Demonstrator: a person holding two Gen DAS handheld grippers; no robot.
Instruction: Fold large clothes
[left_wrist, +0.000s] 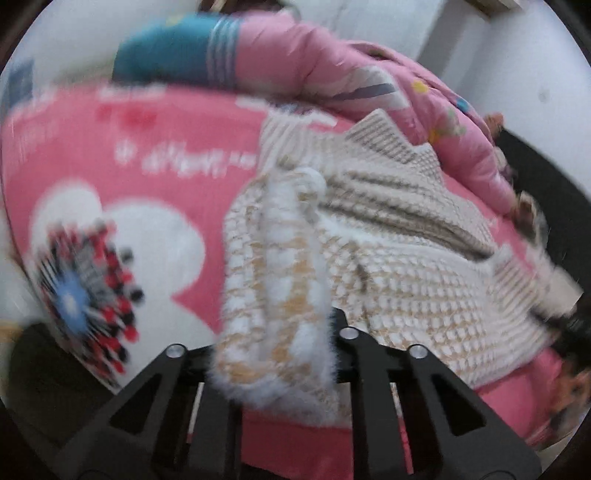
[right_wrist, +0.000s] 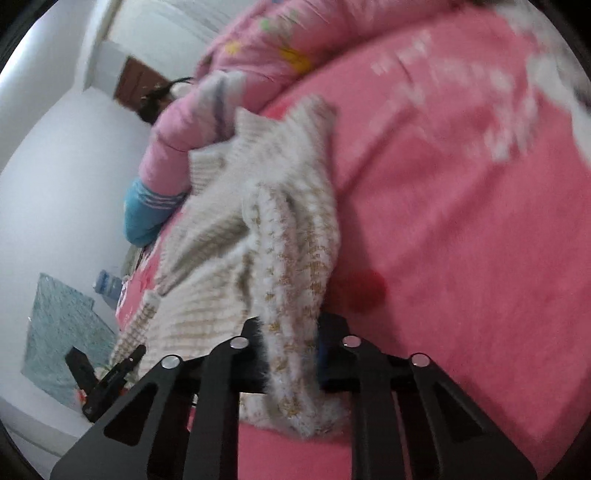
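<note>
Cream knit sweater | both hand-held grippers clamp its edge | pink blanket

Sweater on the blanket, quilt behind it, hem between both tongs.

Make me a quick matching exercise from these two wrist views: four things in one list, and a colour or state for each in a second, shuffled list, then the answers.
1. sweater
2. blanket
3. quilted jacket
4. left gripper

A. pink with small bright prints, teal cuff
B. cream and tan knit, fuzzy
C. closed on a knit edge
D. pink with white printing, under the knit

Pairs: 1-B, 2-D, 3-A, 4-C
</note>
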